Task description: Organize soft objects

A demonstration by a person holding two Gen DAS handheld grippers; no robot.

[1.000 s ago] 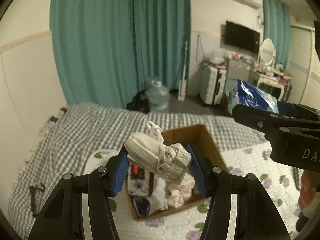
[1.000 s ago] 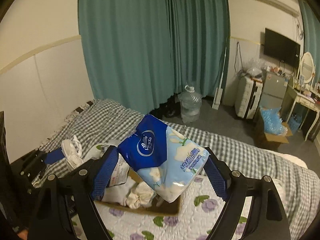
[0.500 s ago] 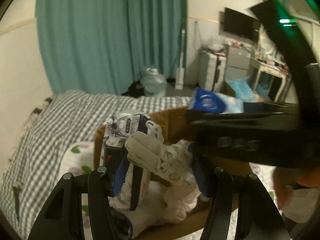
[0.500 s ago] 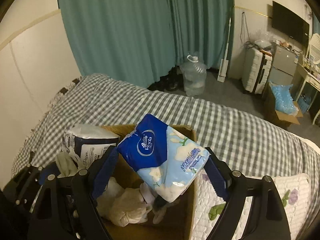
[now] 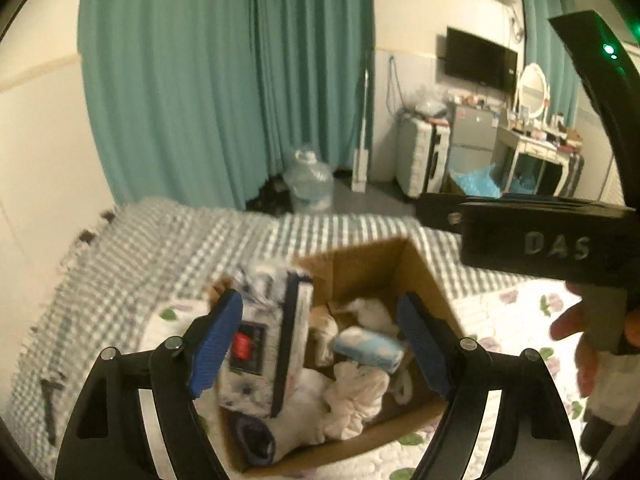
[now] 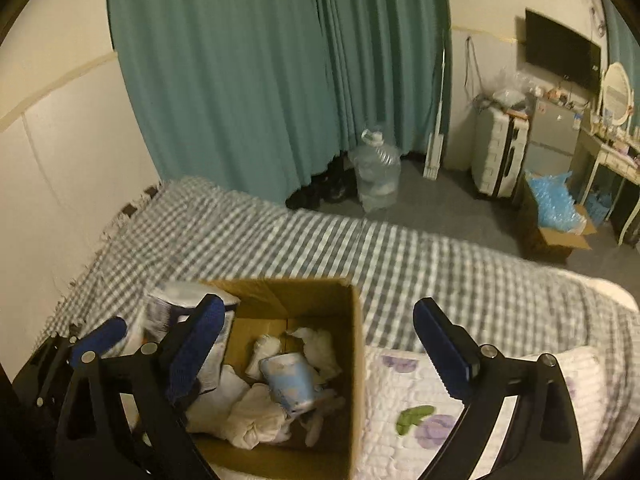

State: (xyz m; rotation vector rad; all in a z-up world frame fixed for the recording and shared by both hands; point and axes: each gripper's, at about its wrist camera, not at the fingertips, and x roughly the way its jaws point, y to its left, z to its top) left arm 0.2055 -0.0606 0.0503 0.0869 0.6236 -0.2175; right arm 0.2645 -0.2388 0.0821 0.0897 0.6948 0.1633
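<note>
From the left wrist camera, the left gripper (image 5: 320,344) hangs over the open cardboard box (image 5: 384,256) on the bed (image 5: 160,240), its blue fingers (image 5: 216,340) spreading wider with nothing pinched between them; the box contents simply lie below the gap. In there I can make out a tall white packet with dark print and a red patch (image 5: 260,344) standing at the box's left side, a pale blue tissue pack (image 5: 368,348) lying on its side, and a heap of cream cloth (image 5: 352,396). Off to the right sits the body of the right gripper (image 5: 548,244), with raised letters reading "DAS" before the edge cuts them off, and the hand (image 5: 580,344) that grips its handle. Over to the right wrist camera: the right gripper (image 6: 316,348) is above the same box, fingers (image 6: 440,352) opening out and bare, the tissue pack (image 6: 288,380) resting inside among the white cloth (image 6: 256,412). The print on that pack and on the tall packet is too blurred to read. My read: this is the release step, both loads seemingly dropped in the box, soft things gathered there. Next up, I reckon, is lifting both grippers clear of the box walls and hunting for more soft items; none are obvious on the checked blanket (image 6: 320,248) or the flowered quilt (image 6: 420,400), so that calls for a look around first.
</note>
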